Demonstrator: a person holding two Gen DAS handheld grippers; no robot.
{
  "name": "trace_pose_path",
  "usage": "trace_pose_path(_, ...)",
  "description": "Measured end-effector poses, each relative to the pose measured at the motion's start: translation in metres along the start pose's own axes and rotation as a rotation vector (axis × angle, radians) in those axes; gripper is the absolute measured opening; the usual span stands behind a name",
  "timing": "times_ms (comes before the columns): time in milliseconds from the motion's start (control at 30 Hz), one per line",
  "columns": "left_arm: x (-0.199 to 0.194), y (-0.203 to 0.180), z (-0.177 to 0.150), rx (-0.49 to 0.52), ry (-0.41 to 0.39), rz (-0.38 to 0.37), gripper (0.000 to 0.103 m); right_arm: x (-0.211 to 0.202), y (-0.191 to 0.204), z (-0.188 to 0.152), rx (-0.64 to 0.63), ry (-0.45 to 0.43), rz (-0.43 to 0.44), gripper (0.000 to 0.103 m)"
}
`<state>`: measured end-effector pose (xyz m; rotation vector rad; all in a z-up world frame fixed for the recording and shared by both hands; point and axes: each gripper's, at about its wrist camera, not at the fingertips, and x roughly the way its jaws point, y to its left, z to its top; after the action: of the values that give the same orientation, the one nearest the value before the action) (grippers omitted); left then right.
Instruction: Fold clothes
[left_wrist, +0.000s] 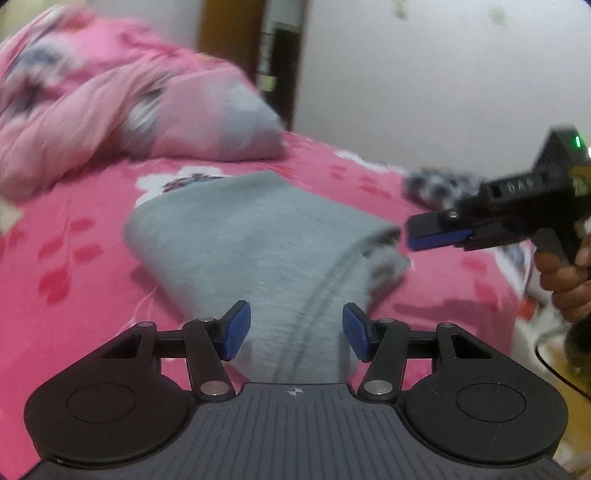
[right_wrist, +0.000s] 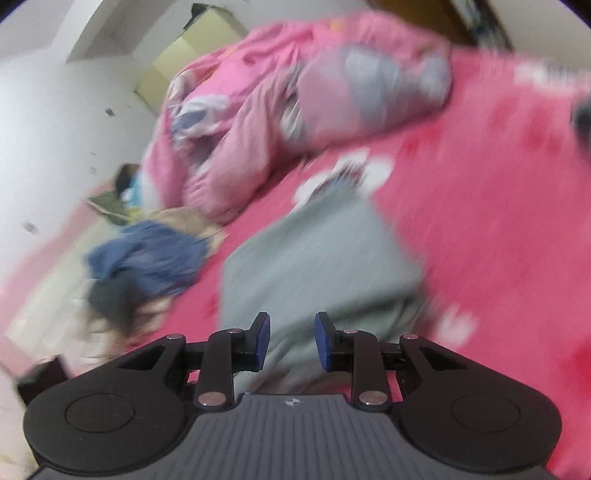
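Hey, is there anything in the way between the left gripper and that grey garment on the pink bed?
Nothing visible. The left gripper stands open right over the near end of the folded grey garment, with only bare cloth ahead of its pads. The right gripper hovers off the garment's right edge, beside that path, not across it.

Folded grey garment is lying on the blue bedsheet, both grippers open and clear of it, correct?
Not quite: the bedsheet is pink with a floral print, not blue, as the left wrist view shows. The rest holds: the folded grey garment lies on it, and the left gripper and right gripper are open, gripping nothing.
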<state>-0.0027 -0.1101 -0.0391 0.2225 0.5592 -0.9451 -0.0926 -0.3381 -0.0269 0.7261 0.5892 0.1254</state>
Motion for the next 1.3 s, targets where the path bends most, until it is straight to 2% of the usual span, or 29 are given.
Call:
trace_pose_path(167,0.022,-0.009,0.002,0.097,0.046,0.053,0.05,0.023,-0.011,-0.024,0.171,0.041,0.102,0.028)
trace_pose_path(233,0.025,-0.008,0.003,0.114,0.059,0.059,0.043,0.031,-0.017,-0.025,0.232,0.052,0.147,0.028)
trace_pose_path(400,0.02,-0.009,0.004,0.141,0.068,0.051,0.025,0.041,-0.022,-0.025,0.272,0.051,0.181,0.028)
trace_pose_path(533,0.019,-0.006,0.01,0.119,0.074,0.04,0.017,0.046,-0.029,-0.028,0.296,0.06,0.193,0.029)
trace_pose_path(633,0.016,-0.007,0.011,0.112,0.06,0.055,0.012,0.05,-0.034,-0.031,0.336,0.074,0.243,0.029)
trace_pose_path(767,0.009,-0.018,0.01,0.168,0.024,0.09,0.01,0.064,-0.027,-0.032,0.368,0.11,0.313,0.03)
trace_pose_path(967,0.003,-0.015,0.007,0.137,0.012,0.087,0.006,0.098,-0.023,-0.032,0.414,0.156,0.269,0.03)
trace_pose_path(1067,0.003,-0.008,0.007,0.111,0.017,0.082,0.01,0.101,-0.021,-0.034,0.428,0.168,0.236,0.031)
trace_pose_path(1133,0.004,-0.005,0.006,0.101,0.016,0.082,0.021,0.095,-0.018,-0.036,0.421,0.165,0.222,0.038)
trace_pose_path(1167,0.005,-0.003,0.006,0.099,0.015,0.086,0.022,0.093,-0.017,-0.037,0.427,0.165,0.226,0.044)
trace_pose_path(1300,0.011,0.0,0.003,0.084,0.031,0.063,0.023,0.088,-0.012,-0.037,0.416,0.143,0.17,0.046)
